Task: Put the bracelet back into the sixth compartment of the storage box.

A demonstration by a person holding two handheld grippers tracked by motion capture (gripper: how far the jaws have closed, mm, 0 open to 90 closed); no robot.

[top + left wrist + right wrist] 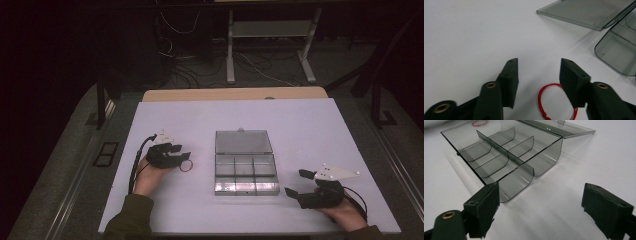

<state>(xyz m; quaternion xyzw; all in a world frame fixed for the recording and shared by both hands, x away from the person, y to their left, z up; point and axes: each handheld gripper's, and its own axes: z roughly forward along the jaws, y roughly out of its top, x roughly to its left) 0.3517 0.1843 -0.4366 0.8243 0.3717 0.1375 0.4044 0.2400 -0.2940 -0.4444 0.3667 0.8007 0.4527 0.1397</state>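
So the left gripper (pixel 184 152) is parked right over a little red cord loop (pixel 186 166) on the white table (pixel 300 130), jaws spread wide with nothing pinched yet. In the left gripper view the loop (pixel 554 100) lies flat between the two jaws, its right side tucked under the right-hand pad (pixel 574 82) — touching or just beside it, hard to call. There's a small knot at the near end.

Just to the right of that sits a smoky clear plastic organiser box (pixel 245 172) with its lid (pixel 243 141) flipped fully open and lying flat behind it. The compartments look empty (six of them, as far as I can count from above).

The right gripper (pixel 300 186) rests well off to the box's other side, jaws also wide apart and holding nothing. From its own view the box (pixel 506 160) is straight ahead.

My read: this is the grab step — the loop hasn't been picked up. Next move needs the left jaws lowered to the table and closed on the cord itself, not across the empty middle, since a thin floppy loop slips out easily. Then it's a short carry over to a compartment.
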